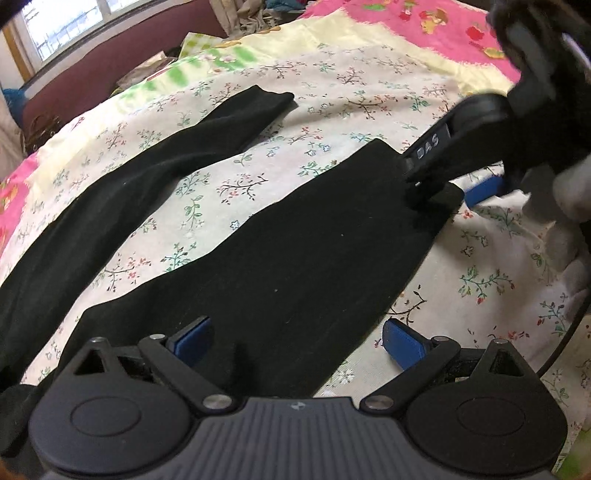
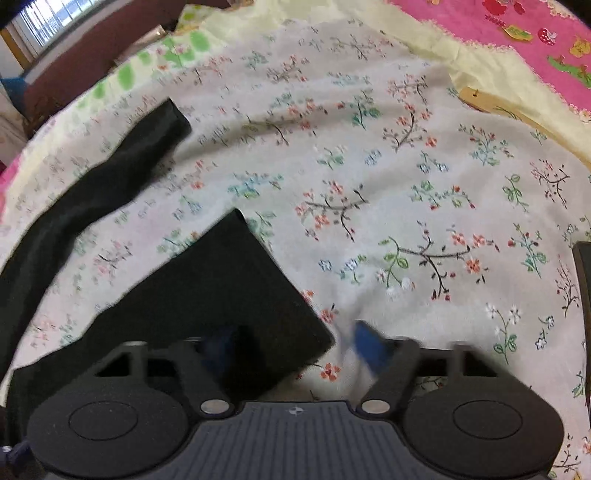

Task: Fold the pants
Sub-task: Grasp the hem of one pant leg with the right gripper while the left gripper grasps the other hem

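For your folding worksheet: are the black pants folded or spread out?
Spread: both legs of the pants lie flat and apart on the floral sheet, unfolded.

A floral sheet (image 1: 332,92) covers the bed, with a pink printed cloth (image 1: 406,22) at the far right. A bright window (image 1: 62,26) sits far left above a dark red wall (image 1: 110,62).

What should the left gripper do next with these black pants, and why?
Probably close the left gripper on the near leg: its jaws stand open astride that leg's edge, while the right gripper sits at the hem. Then both could carry it over the other leg.
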A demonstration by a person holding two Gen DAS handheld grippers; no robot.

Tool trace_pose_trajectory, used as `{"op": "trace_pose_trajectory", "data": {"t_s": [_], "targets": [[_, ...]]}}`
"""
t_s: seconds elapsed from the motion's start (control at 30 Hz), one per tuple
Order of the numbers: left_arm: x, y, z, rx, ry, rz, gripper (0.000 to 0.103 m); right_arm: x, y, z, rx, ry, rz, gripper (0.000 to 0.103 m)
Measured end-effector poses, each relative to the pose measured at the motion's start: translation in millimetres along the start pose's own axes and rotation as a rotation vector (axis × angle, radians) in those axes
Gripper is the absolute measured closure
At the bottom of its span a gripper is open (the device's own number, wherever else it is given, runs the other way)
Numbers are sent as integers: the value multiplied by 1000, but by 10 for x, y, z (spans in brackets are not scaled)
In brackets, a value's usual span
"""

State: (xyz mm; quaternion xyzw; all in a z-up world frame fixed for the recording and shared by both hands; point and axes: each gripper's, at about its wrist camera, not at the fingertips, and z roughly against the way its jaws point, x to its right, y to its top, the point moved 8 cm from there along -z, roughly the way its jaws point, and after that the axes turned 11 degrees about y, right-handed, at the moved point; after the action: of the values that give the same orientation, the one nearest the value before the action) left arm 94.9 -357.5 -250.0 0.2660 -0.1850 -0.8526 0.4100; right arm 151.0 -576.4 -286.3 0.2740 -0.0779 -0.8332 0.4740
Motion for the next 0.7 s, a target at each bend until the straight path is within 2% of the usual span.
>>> {"op": "trace_pose_trajectory", "data": {"t_s": [0.13,0.17,0.2,0.3,0.4,0.57,0.63,0.67,0.7], "targets": [[65,17,-20,4,-7,-18,0,67,54,55,0,18,-37,95],[82,24,-28,6,-10,-25,2,73,60,76,0,21,-35,101],[94,34,-40,8,-18,-27,6,72,61,97,0,24,-27,103],[125,33,-80,-16,-50,-18,19,54,63,207,1,52,0,103],[140,26,-110,-39,-62,-1,23,10,66,288,-4,83,10,103],[216,69,-97,-15,-56,-29,25,3,-22,247,-51,121,10,103],[266,82,-131,-10,-62,-48,25,20,-38,144,-89,127,13,97],[296,83,-156,-11,-67,-57,25,37,-34,87,-102,137,-1,87],[325,81,-177,-12,-72,-65,26,37,-18,28,-99,167,-16,83]]}}
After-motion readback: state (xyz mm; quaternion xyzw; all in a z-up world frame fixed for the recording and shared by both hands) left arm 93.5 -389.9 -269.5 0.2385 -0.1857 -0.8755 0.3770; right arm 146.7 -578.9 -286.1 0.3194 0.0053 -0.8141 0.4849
